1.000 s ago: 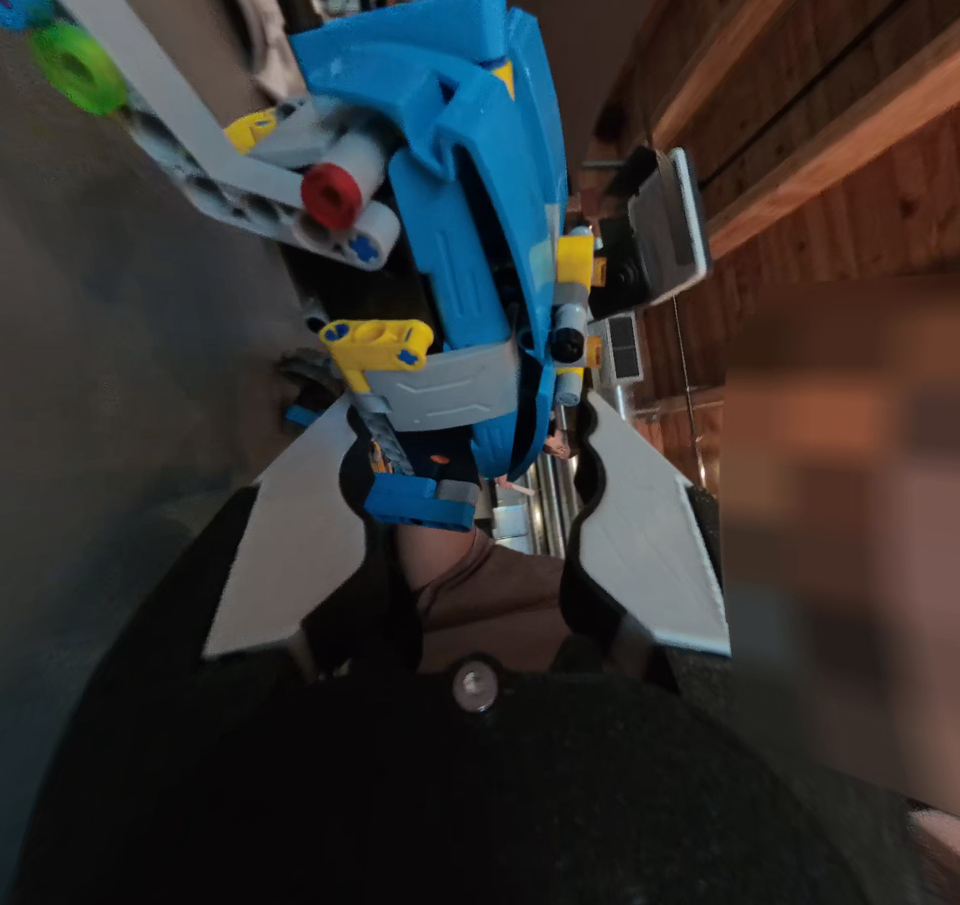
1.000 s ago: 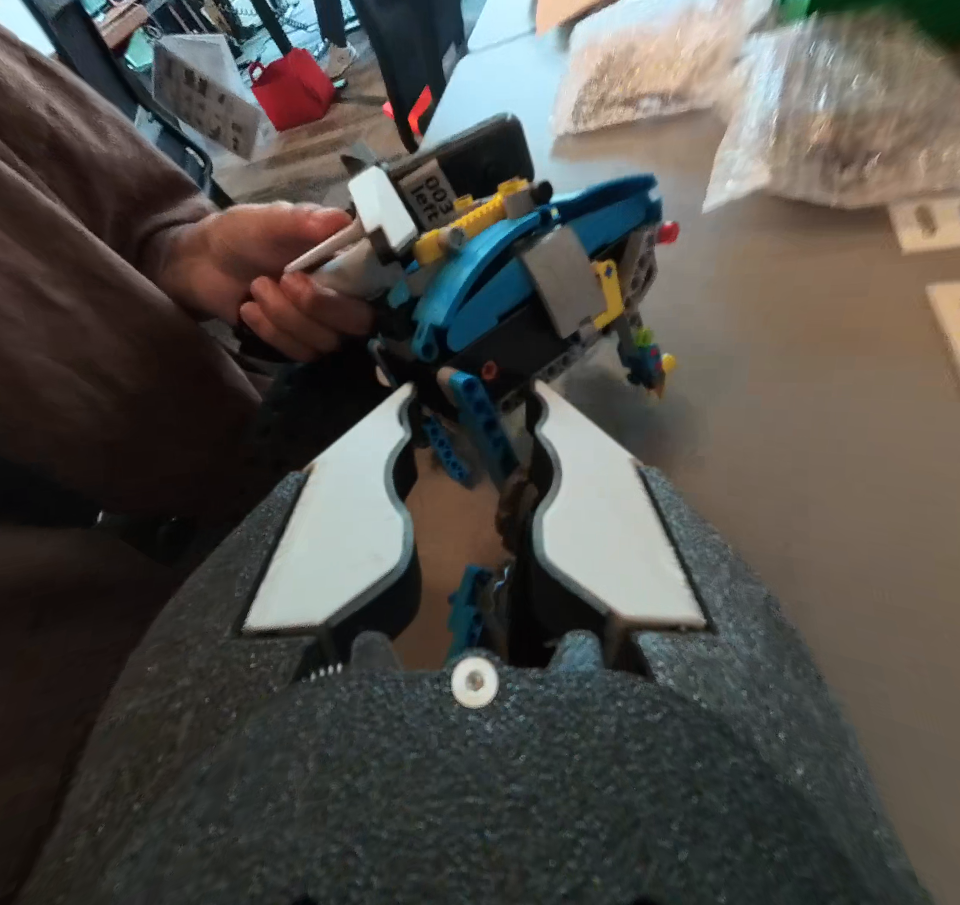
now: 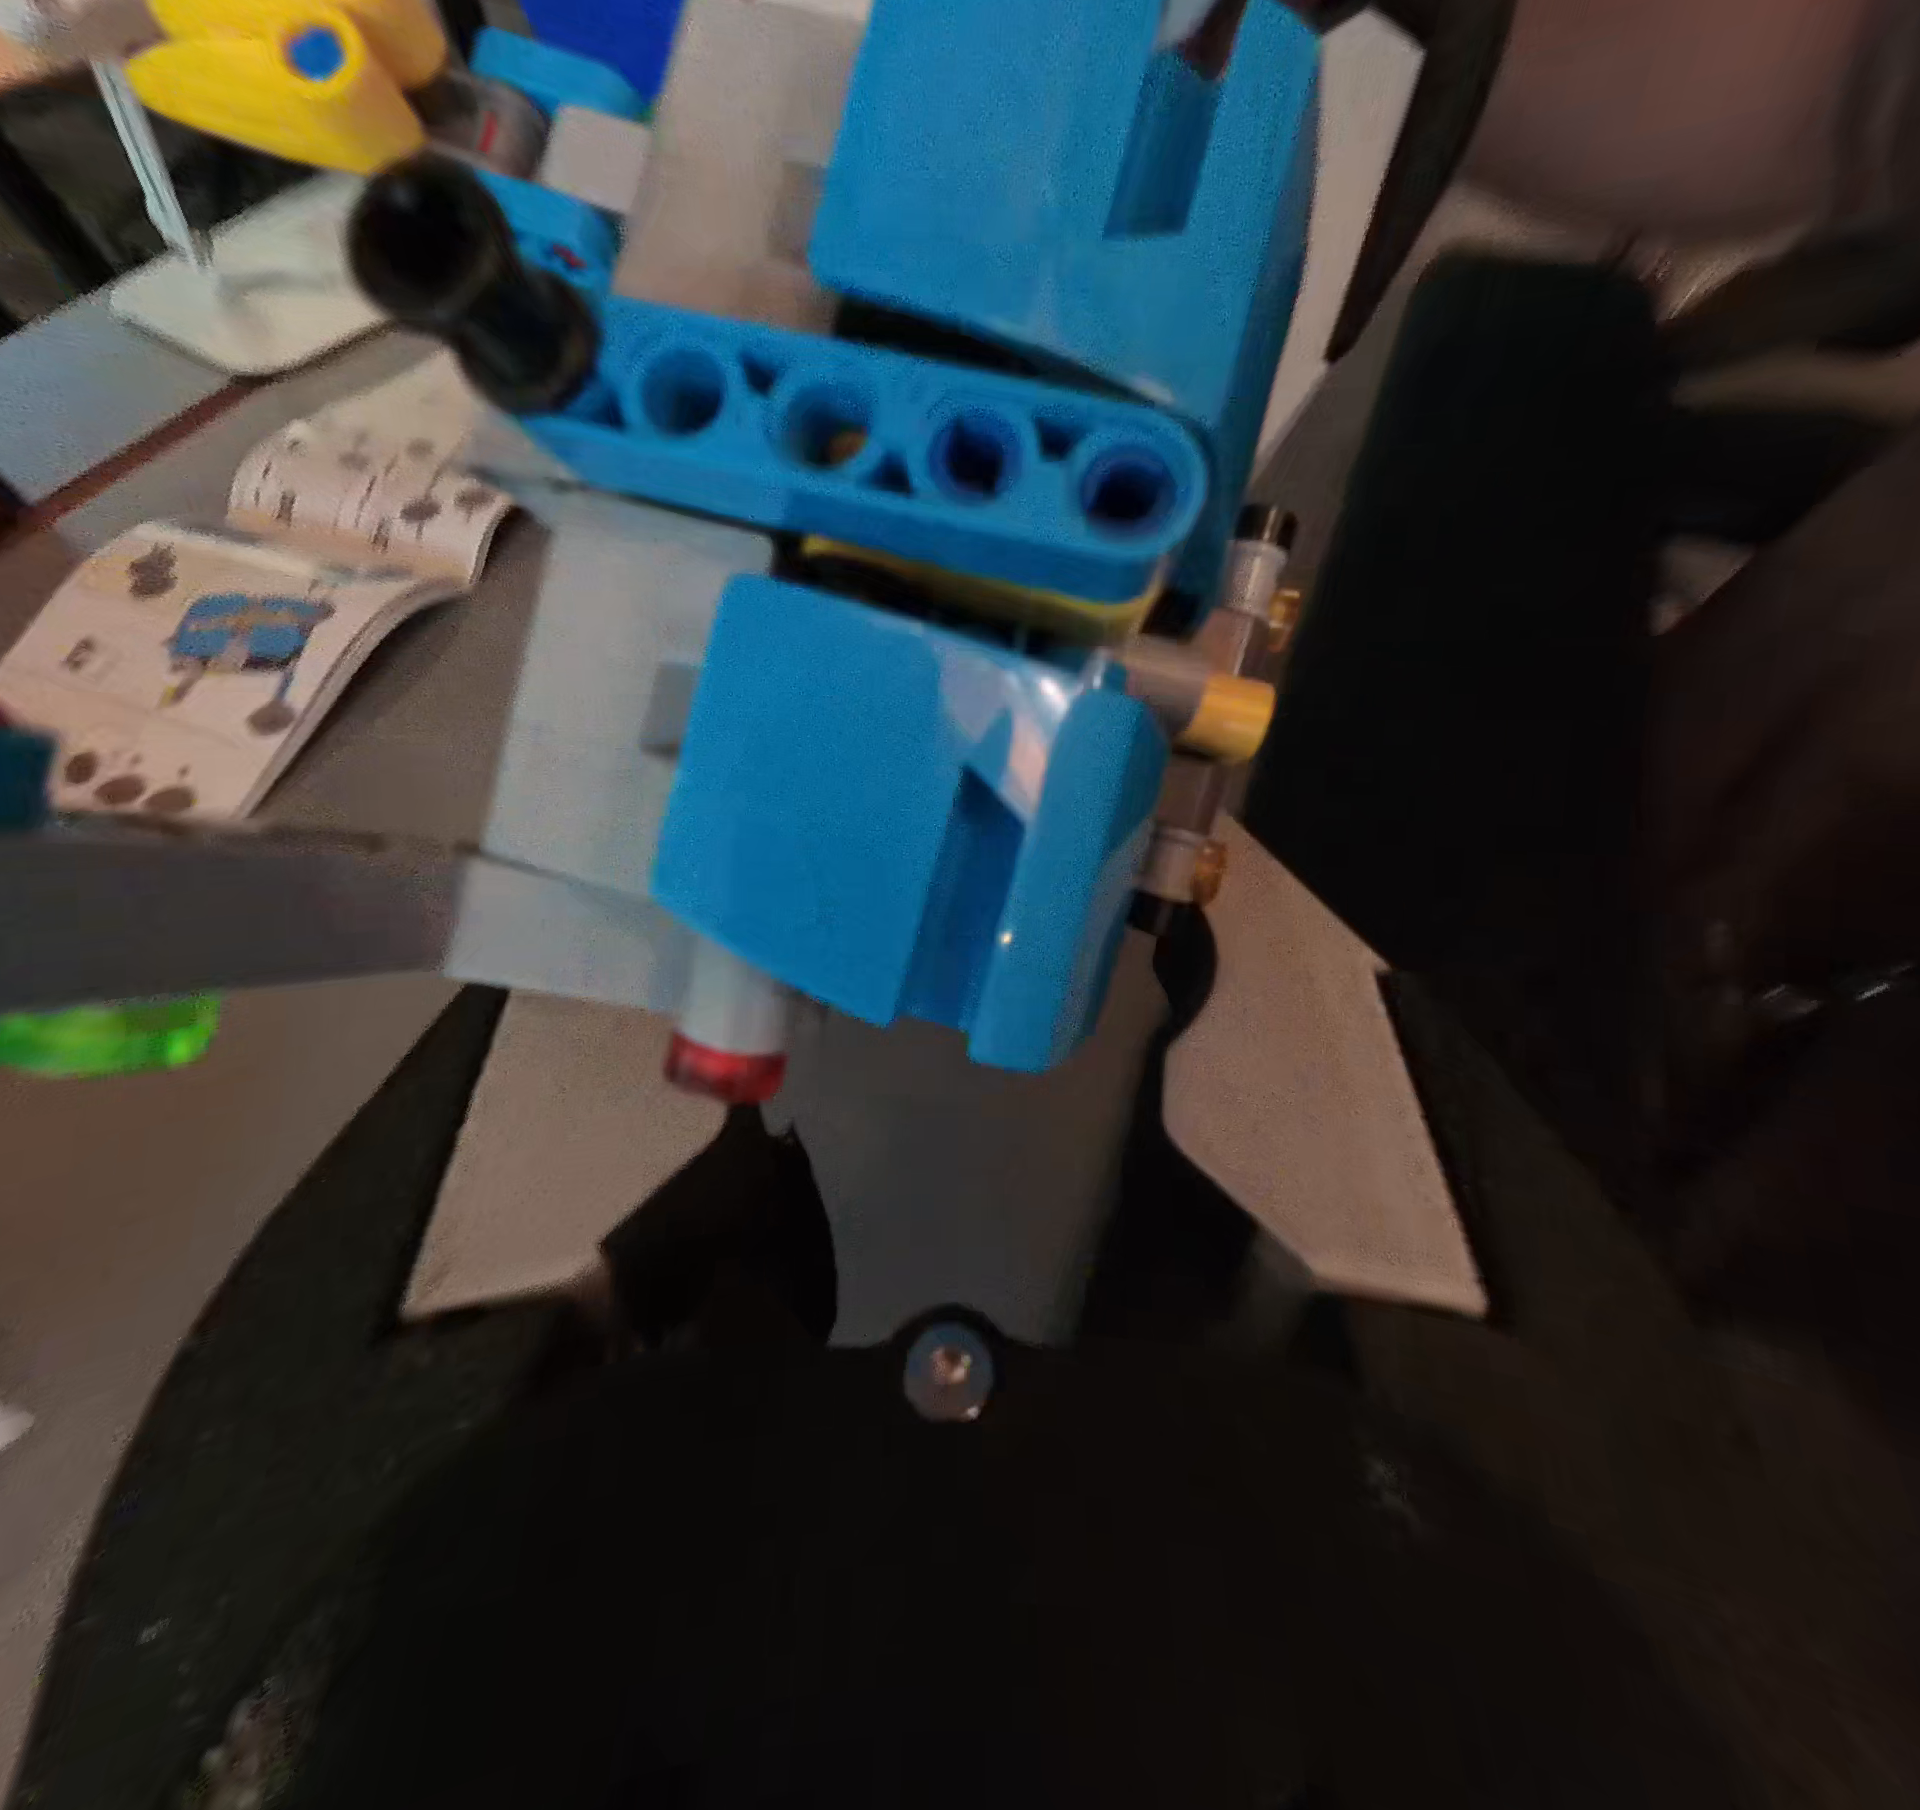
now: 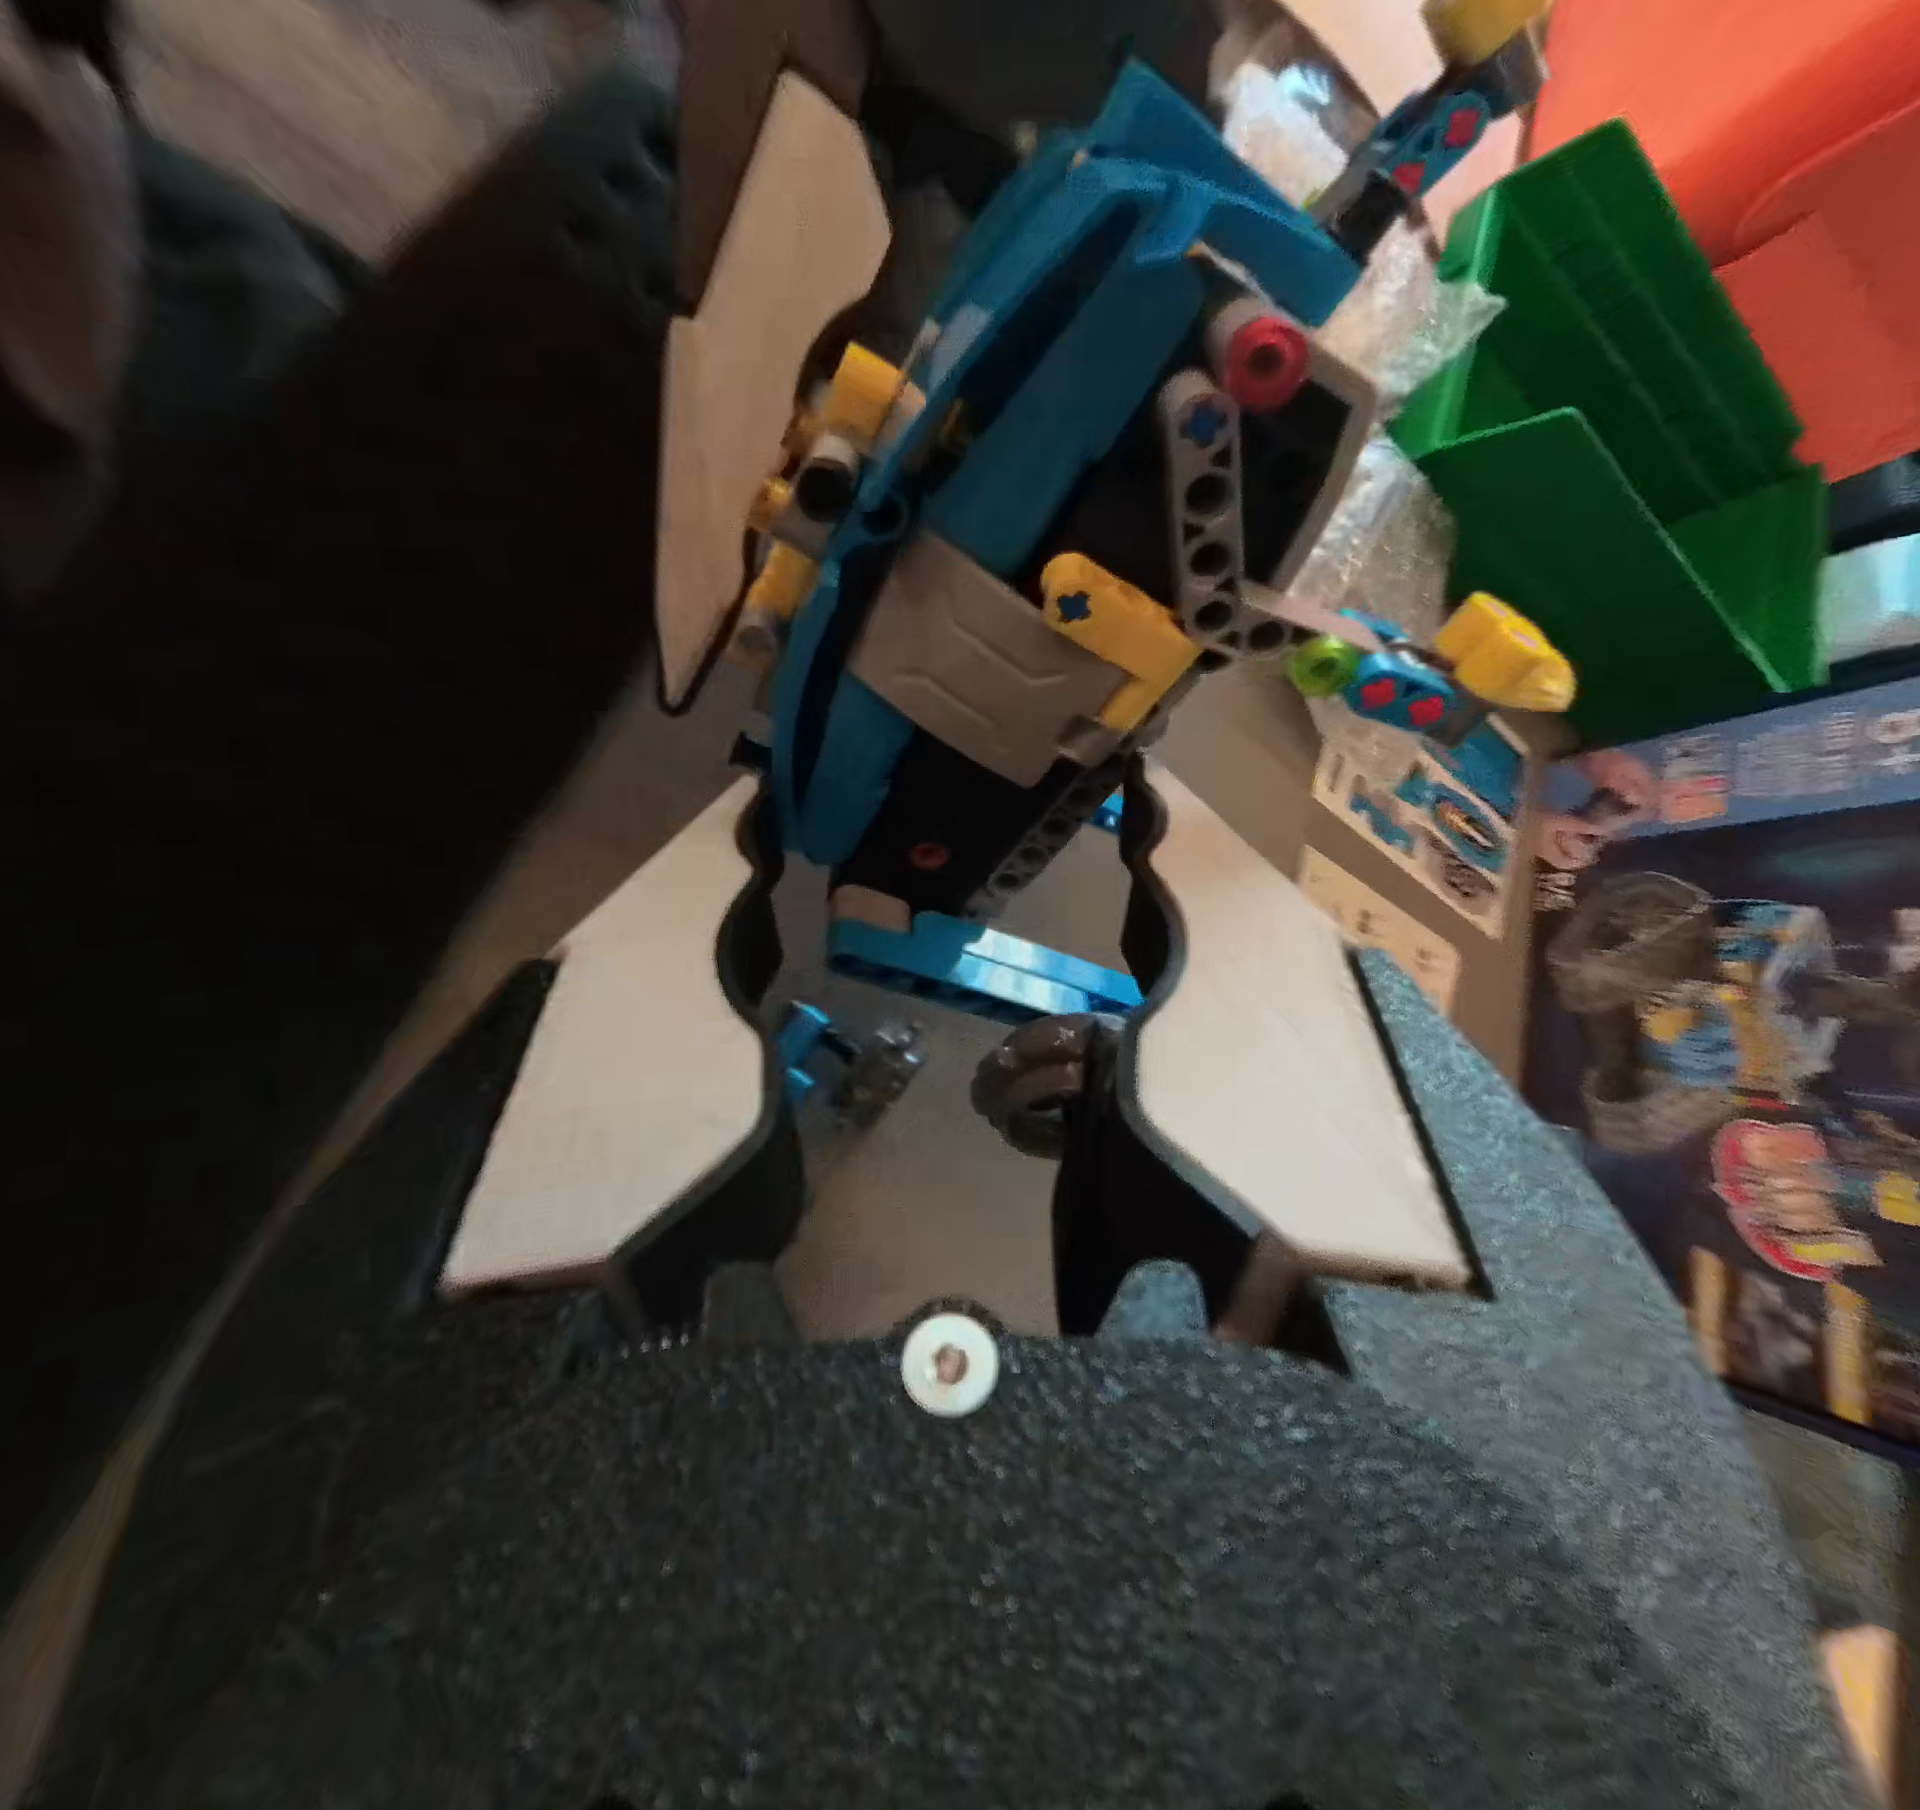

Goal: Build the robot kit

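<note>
Both grippers grip blue brick model

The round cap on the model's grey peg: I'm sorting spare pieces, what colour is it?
Red. The cap shows best in the right wrist view, on the blue brick model.

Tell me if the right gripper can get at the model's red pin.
Probably yes. The red pin sits bare on the model, on the side away from the left gripper. The right gripper straddles the model's lower end, so it would have to shift along it.
</note>
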`<state>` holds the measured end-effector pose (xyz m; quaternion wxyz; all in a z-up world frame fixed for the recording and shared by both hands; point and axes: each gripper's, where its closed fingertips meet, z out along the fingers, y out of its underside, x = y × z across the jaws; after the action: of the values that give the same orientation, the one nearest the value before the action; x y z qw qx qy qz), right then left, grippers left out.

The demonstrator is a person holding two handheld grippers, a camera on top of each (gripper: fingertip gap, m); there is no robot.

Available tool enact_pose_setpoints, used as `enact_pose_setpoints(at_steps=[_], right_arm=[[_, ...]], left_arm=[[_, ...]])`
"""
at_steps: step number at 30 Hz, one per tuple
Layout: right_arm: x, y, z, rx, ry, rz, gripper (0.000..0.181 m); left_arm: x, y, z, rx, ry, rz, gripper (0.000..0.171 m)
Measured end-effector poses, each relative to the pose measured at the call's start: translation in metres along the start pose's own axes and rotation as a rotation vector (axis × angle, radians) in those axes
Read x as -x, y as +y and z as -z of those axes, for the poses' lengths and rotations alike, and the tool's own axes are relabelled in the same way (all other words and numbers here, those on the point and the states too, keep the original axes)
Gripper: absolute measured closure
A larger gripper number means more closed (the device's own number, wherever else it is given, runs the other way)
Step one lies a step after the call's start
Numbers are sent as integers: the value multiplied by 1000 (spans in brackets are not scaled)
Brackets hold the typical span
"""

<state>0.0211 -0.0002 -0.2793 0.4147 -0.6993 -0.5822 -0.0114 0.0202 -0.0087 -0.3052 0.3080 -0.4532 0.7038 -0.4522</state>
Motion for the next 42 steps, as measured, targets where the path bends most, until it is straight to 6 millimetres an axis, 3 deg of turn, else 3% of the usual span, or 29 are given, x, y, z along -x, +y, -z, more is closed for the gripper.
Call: enact_pose_setpoints(at_steps=[2, 5, 8, 11, 14, 19, 25, 30, 34, 39, 42], right_arm=[[-4, 17, -16, 70, 90, 61, 116], [-14, 37, -29, 100, 214, 88, 116], [-19, 51, -35, 81, 264, 46, 116], [-14, 66, -42, 104, 222, 22, 116], [-5, 67, -49, 64, 173, -19, 116], [4, 66, -59, 27, 118, -59, 115], [18, 72, -65, 5, 49, -116, 126], [19, 54, -60, -104, -41, -246, 121], [22, 51, -47, -161, -131, -365, 115], [18, 87, -7, -101, -173, -643, 116], [22, 108, 0, -28, -127, -684, 124]], left_arm=[[15, 18, -4, 111, -52, -44, 92], [31, 26, -8, 170, -94, -43, 92], [35, 24, -9, 147, -72, 52, 92], [33, 33, -7, 158, -43, 155, 89], [31, 42, -5, 169, -54, 226, 85], [33, 43, 2, 187, -135, 180, 72], [19, 27, 14, 100, 34, 257, 70], [3, 20, 1, 107, 128, 197, 82], [5, 26, 4, 158, 149, 118, 95], [17, 31, 22, 94, 209, 111, 96], [20, 32, 27, 31, 252, 129, 96]])
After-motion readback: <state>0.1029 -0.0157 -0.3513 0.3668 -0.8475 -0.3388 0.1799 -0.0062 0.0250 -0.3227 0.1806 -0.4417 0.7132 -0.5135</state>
